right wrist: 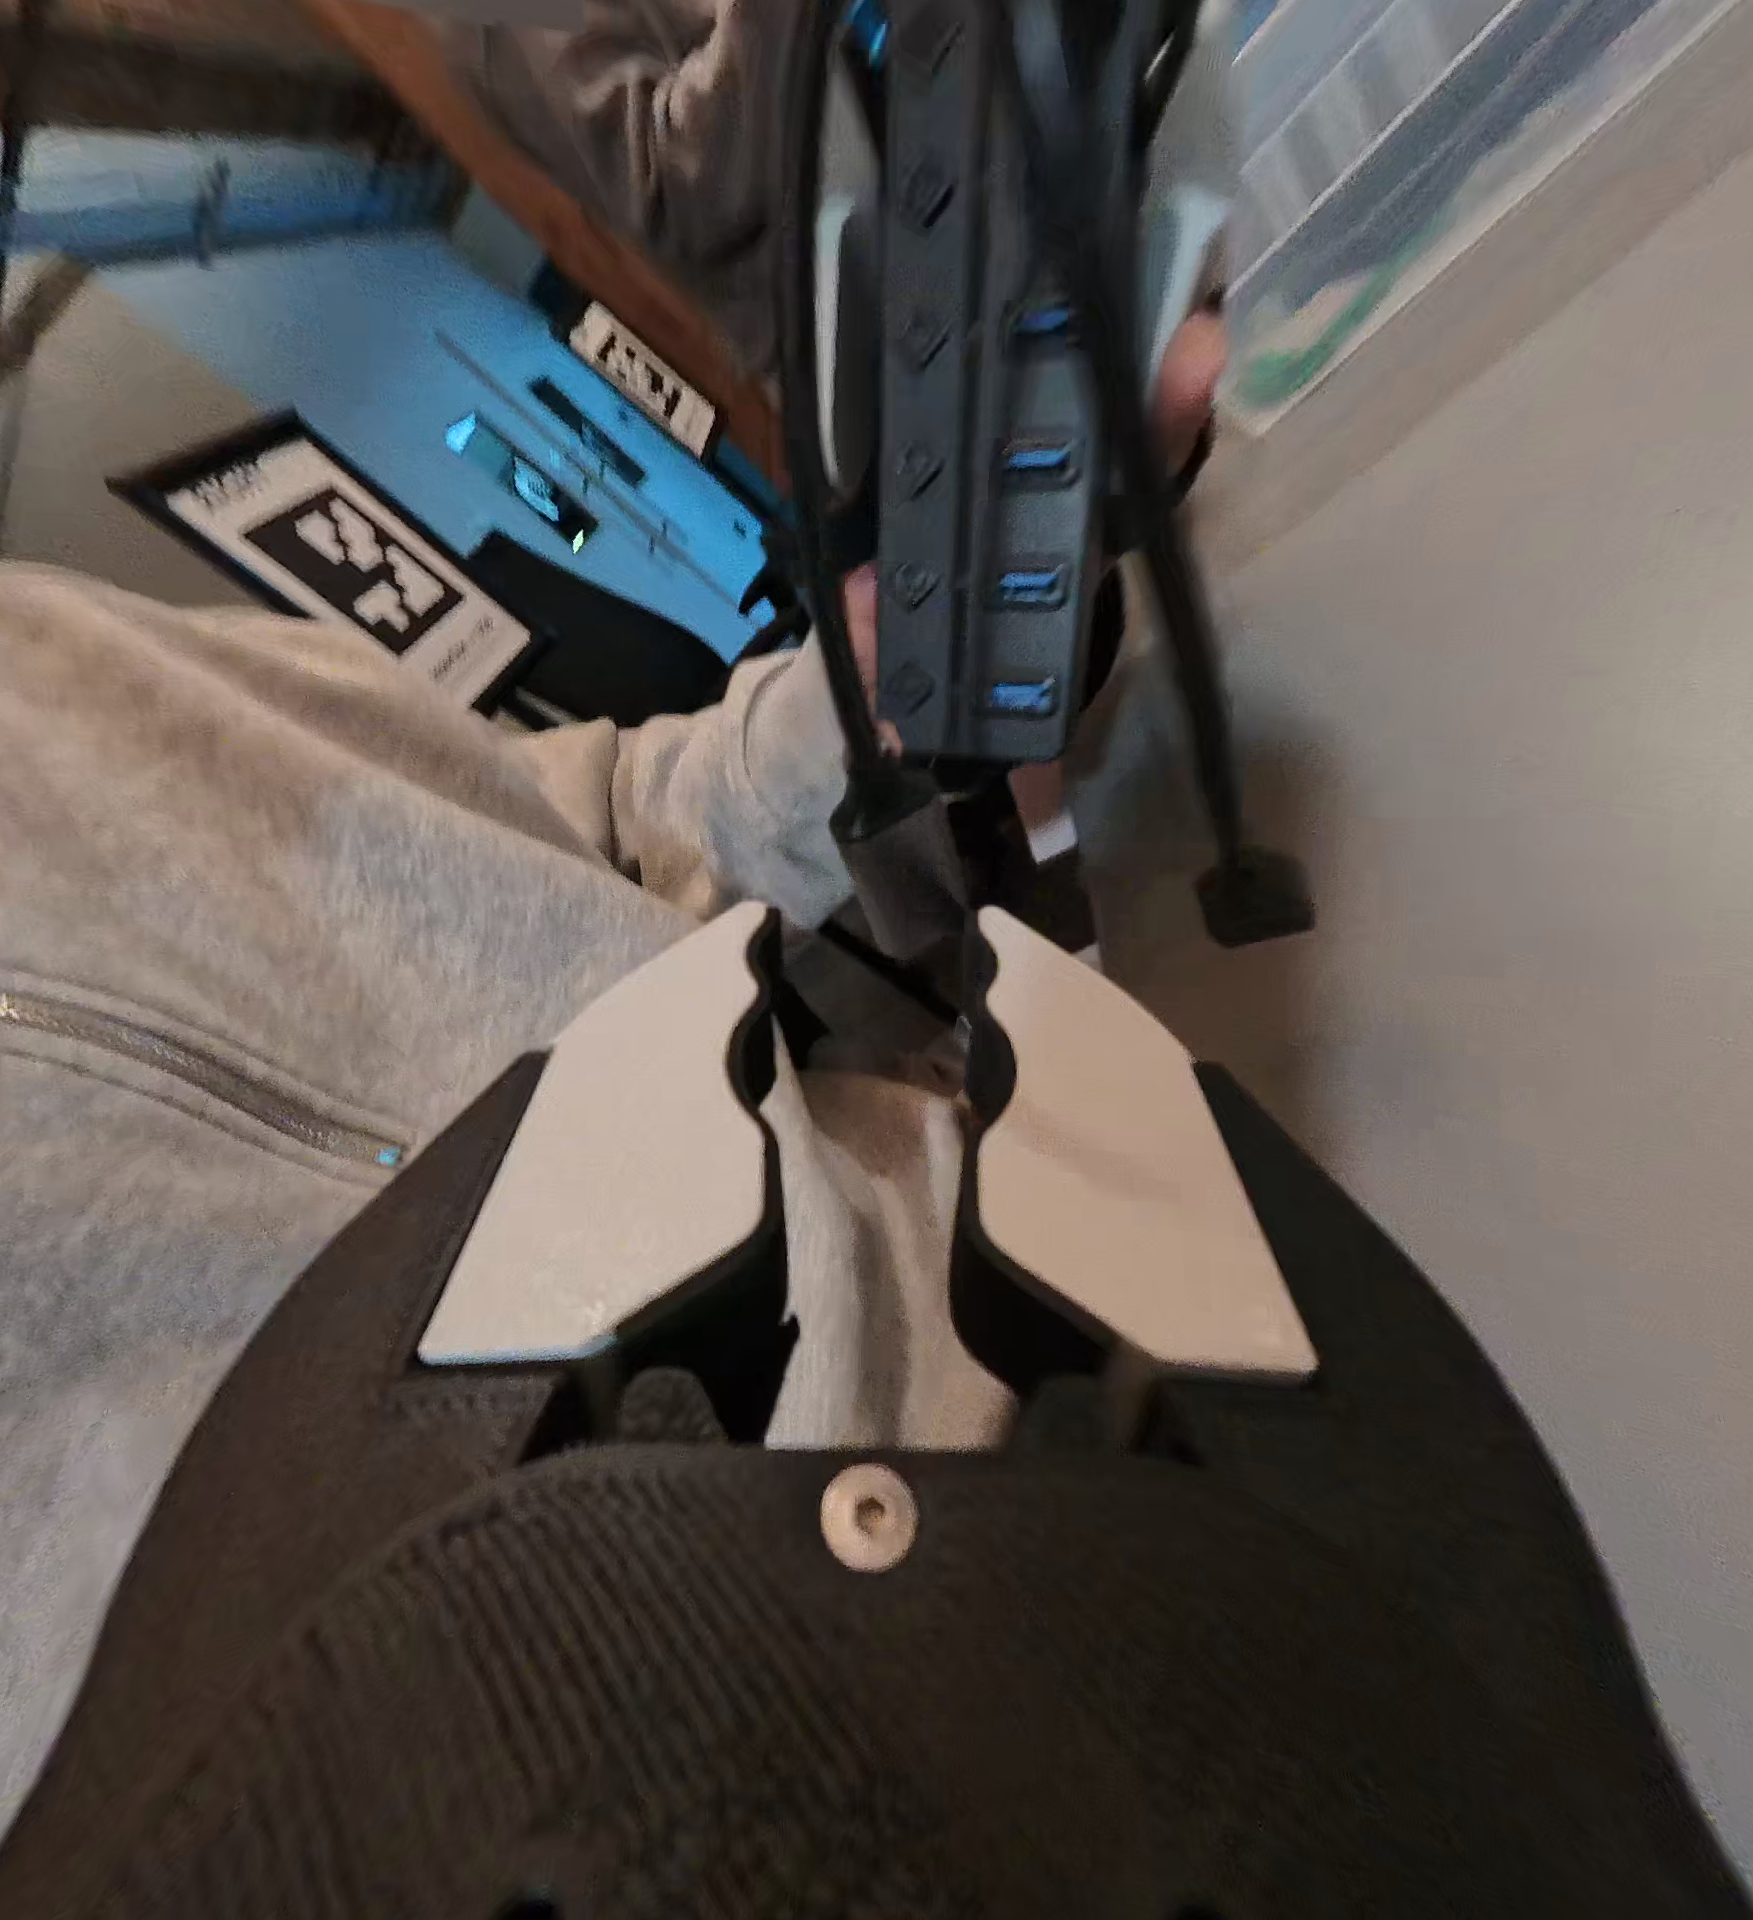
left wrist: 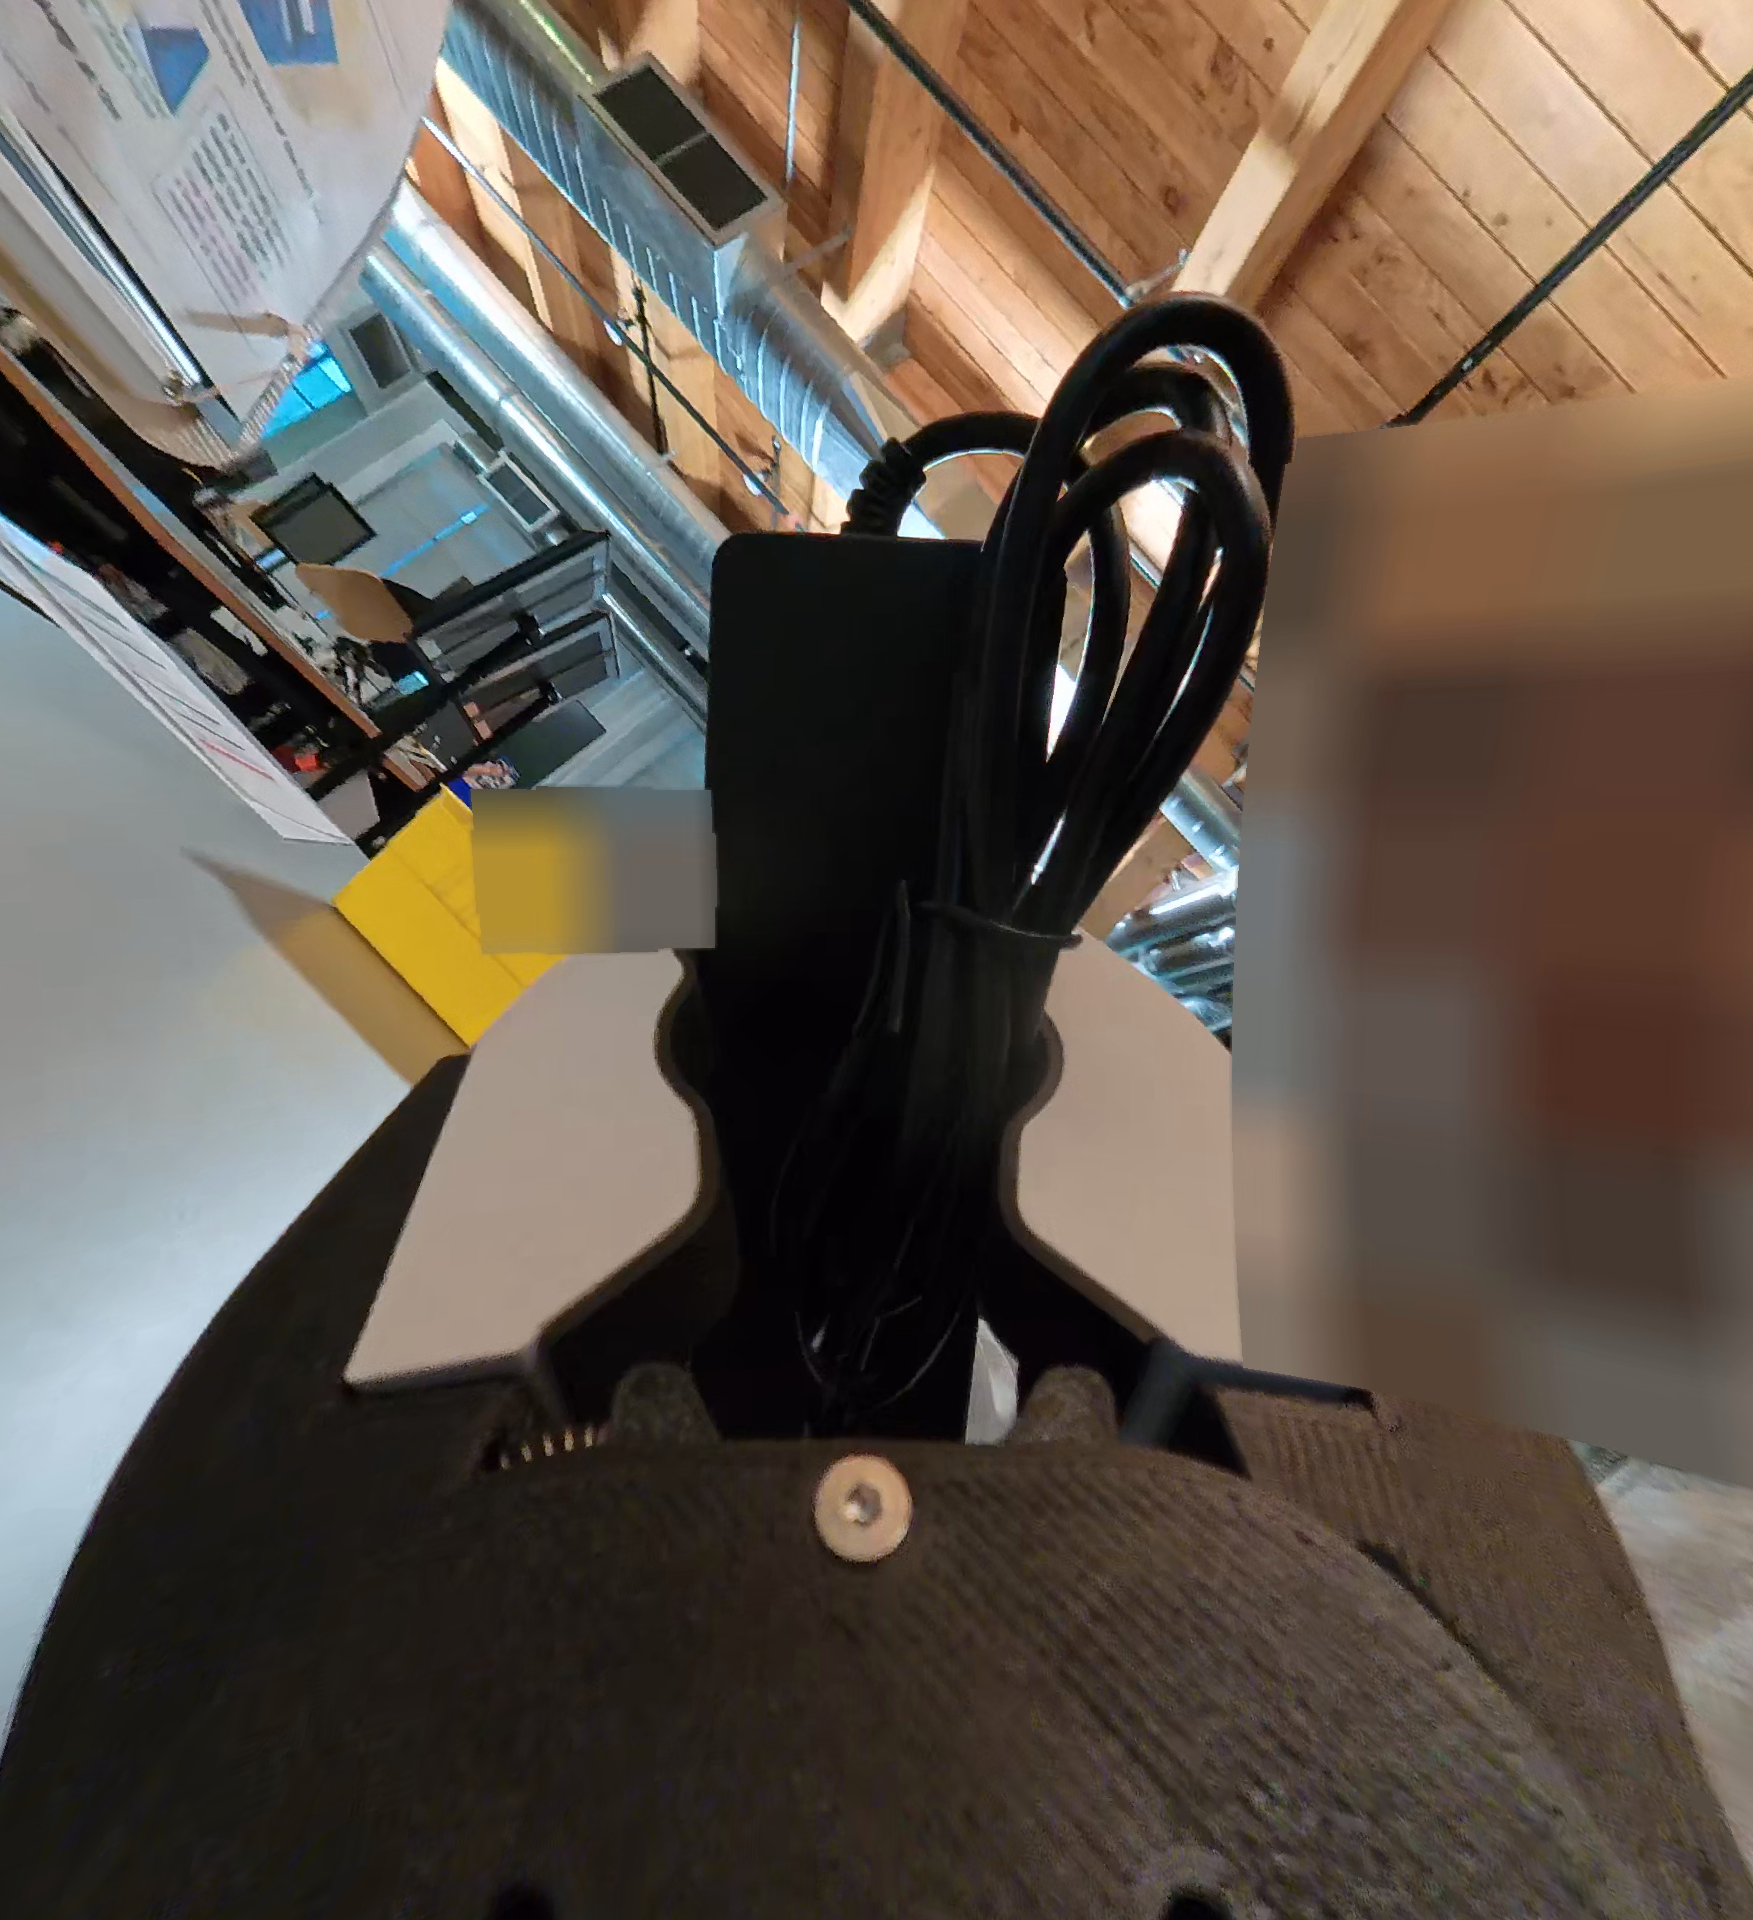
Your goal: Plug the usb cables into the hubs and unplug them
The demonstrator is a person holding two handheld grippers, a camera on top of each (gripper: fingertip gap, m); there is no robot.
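In the left wrist view my left gripper [left wrist: 856, 997] points up at the ceiling and is shut on a black flat hub [left wrist: 830, 727]. A tied bundle of black cable [left wrist: 1132, 582] lies along the hub's right side. In the right wrist view a black USB hub [right wrist: 976, 468] with blue ports hangs upright just beyond my right gripper [right wrist: 877, 940]. Black cables run down both of its sides. A dark plug [right wrist: 898, 873] hangs at my fingertips; the jaws stand apart and do not squeeze it. Another plug [right wrist: 1251, 904] dangles to the right.
A person's grey sleeve [right wrist: 259, 831] fills the left of the right wrist view, with a blue box [right wrist: 498, 436] and a black-and-white marker card [right wrist: 352, 561] behind. A pale surface [right wrist: 1526, 831] lies to the right. Wooden ceiling and ducts [left wrist: 643, 312] are above.
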